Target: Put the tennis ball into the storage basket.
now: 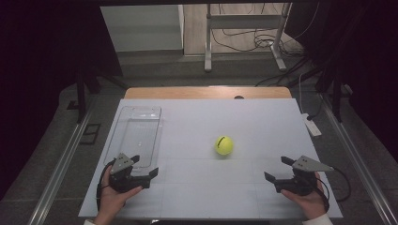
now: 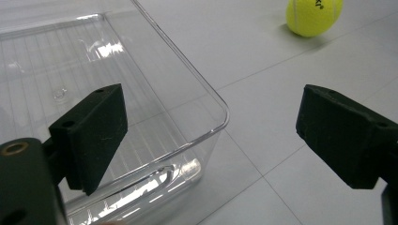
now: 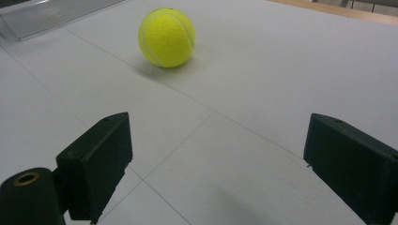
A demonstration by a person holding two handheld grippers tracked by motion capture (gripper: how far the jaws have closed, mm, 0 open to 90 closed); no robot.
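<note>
A yellow tennis ball (image 1: 224, 145) rests on the white table sheet, right of centre. A clear plastic tray (image 1: 136, 133) lies at the left. My left gripper (image 1: 144, 166) is open at the tray's near right corner, one jaw over the tray floor and one over the sheet. In the left gripper view the tray (image 2: 141, 93) sits between and under the jaws of the left gripper (image 2: 211, 136), and the ball (image 2: 313, 16) is far off at top right. My right gripper (image 1: 277, 168) is open at the near right. In the right gripper view the ball (image 3: 166, 37) lies ahead of the empty right gripper (image 3: 216, 164).
The white sheet (image 1: 211, 187) covers a wooden table (image 1: 206, 92). A white power strip (image 1: 312, 125) lies off the table's right edge. Metal stand legs (image 1: 244, 42) and cables sit on the floor beyond the table.
</note>
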